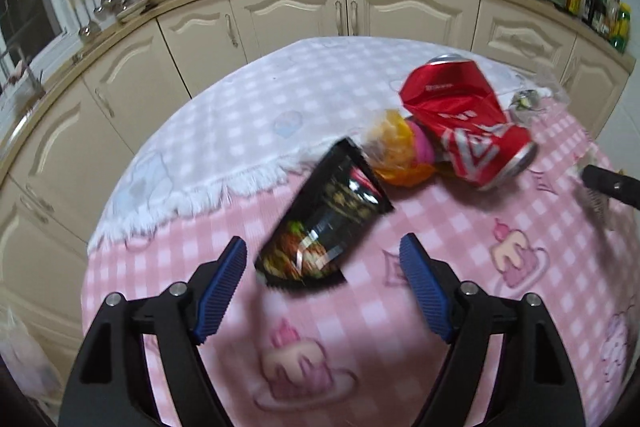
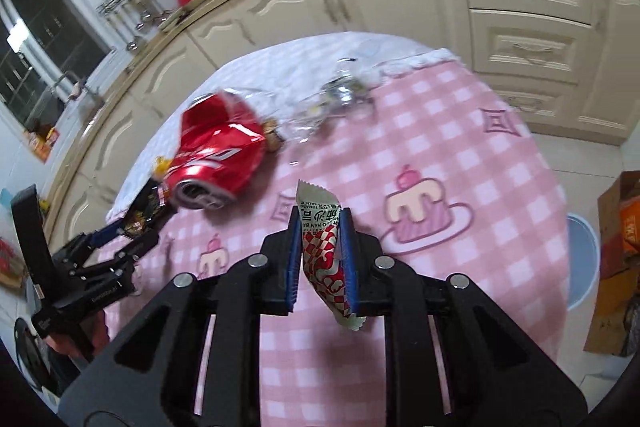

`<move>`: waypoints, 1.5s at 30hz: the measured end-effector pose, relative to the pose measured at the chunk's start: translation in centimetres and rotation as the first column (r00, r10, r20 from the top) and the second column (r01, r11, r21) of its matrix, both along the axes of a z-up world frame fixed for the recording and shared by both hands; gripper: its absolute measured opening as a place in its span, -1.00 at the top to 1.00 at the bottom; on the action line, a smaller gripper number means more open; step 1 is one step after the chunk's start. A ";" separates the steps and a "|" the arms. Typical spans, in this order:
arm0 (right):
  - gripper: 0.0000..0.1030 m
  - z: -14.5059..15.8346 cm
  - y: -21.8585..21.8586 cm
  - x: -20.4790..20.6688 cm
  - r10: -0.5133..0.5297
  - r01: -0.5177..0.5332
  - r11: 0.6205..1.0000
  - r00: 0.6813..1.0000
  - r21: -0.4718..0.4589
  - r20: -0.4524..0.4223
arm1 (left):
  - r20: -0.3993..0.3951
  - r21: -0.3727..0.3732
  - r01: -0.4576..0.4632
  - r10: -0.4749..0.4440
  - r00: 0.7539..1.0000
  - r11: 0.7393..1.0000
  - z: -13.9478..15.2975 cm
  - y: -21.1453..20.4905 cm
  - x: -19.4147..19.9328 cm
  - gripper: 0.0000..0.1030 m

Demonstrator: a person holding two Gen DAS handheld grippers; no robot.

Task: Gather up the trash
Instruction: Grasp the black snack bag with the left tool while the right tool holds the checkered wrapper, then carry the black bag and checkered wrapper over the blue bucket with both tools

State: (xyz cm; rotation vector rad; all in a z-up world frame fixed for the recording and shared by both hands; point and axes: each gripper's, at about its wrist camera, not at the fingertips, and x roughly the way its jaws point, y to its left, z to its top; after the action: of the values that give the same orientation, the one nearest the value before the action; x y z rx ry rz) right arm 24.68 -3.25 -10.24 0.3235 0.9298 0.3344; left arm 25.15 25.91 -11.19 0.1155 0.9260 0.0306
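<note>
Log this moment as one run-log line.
left gripper: open around black snack wrapper | right gripper: shut on sauce packet | crushed red can: on table

The red-checked sachet reads "TOMATO SAUCE" along its top.

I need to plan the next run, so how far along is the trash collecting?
Nothing looks binned yet. In hand: the right gripper is shut on a sauce packet; the left gripper is open around a black wrapper. Left on the table: the crushed red can, an orange wrapper and clear plastic.
</note>
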 end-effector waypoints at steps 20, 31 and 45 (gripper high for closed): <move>0.64 -0.1 -0.9 -1.1 0.011 -0.011 0.999 1.000 0.045 -0.002 | 0.001 -0.091 0.041 -0.041 0.999 0.995 0.3 -0.5 -2.7 0.56; 0.64 0.5 -3.6 -3.3 0.068 -0.068 0.998 0.998 0.003 0.012 | 0.042 -0.203 0.044 -0.036 0.998 0.978 1.2 -6.2 -7.0 0.56; 0.64 0.3 -13.8 -6.5 -0.007 0.008 0.998 1.000 -0.061 0.011 | 0.063 -0.294 0.206 -0.196 0.979 0.933 2.0 -20.4 -8.5 0.56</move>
State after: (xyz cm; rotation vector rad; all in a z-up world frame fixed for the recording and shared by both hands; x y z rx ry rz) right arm 18.16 -17.06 -9.91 0.2684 0.9259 0.3001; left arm 16.62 5.55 -9.18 -0.0727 0.8727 -0.2976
